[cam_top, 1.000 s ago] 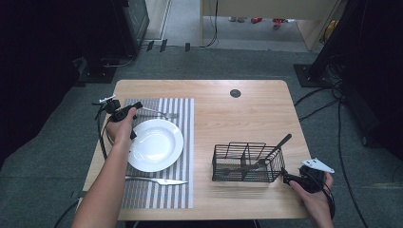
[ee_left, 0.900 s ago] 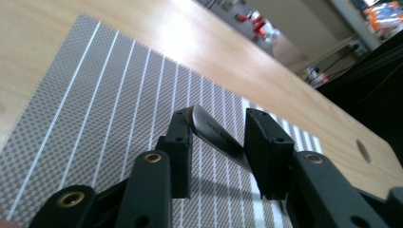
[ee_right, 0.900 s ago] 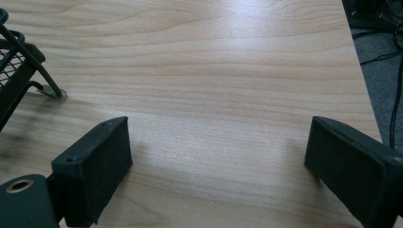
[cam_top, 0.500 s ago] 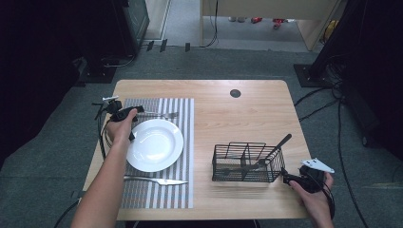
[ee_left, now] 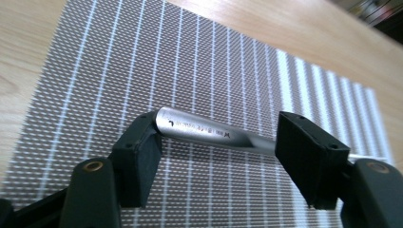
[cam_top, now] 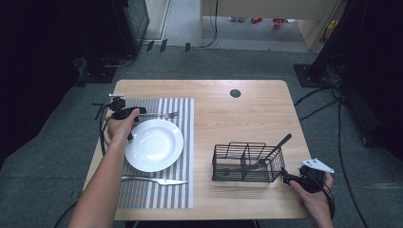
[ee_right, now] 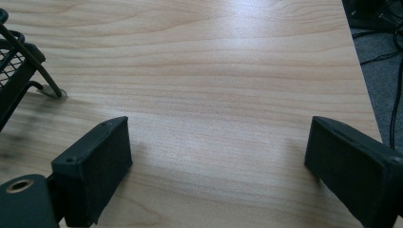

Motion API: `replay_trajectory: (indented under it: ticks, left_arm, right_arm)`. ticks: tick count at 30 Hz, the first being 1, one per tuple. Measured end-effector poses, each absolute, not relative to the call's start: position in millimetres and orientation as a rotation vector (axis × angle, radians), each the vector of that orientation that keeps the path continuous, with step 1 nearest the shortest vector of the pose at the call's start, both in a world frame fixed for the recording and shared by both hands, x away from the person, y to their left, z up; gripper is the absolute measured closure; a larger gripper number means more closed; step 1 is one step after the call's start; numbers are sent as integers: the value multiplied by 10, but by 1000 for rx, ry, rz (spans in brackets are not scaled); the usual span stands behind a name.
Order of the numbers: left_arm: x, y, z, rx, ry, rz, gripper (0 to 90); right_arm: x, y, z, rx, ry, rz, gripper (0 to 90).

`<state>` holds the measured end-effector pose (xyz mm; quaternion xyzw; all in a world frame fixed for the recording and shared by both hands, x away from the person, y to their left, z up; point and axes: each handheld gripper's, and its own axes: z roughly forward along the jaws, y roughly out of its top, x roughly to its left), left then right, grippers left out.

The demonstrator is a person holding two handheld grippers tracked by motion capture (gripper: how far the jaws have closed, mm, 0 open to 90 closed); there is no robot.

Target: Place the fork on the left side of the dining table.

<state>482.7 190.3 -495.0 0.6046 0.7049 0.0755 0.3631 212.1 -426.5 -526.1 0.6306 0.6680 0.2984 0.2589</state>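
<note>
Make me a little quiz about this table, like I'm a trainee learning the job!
1. True or false: the knife lies on the striped mat, on the person's side of the white plate.
2. The wire basket stands on: A the mat, B the bare table, C the plate.
3. What lies between the left gripper's jaws?

Key: 1 true. 2 B. 3 The fork handle; the jaws have just been opening and stand open around it.
</note>
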Motion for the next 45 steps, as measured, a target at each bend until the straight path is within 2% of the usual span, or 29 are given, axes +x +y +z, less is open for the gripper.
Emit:
replay_trajectory:
  ticks: [6, 8, 22, 29, 45]
  left_arm:
    - [4843, 1894, -4942, 1573, 1823, 205, 303]
    - [4849, 1878, -4936, 1594, 1840, 260, 285]
    - [4804, 1862, -4826, 1601, 1791, 322, 283]
    - [4730, 1878, -4650, 1565, 1734, 299, 263]
    - [4423, 1886, -4238, 1589, 1587, 274, 133]
  right_arm:
    - [2120, -4266, -5261, 1708, 1813, 808, 80]
    - [2120, -4266, -5261, 1708, 1812, 808, 79]
    - [2124, -4265, -5260, 1711, 1810, 807, 80]
    - [2124, -4265, -5260, 1711, 1810, 807, 80]
    - [2124, -4265, -5260, 1711, 1810, 807, 80]
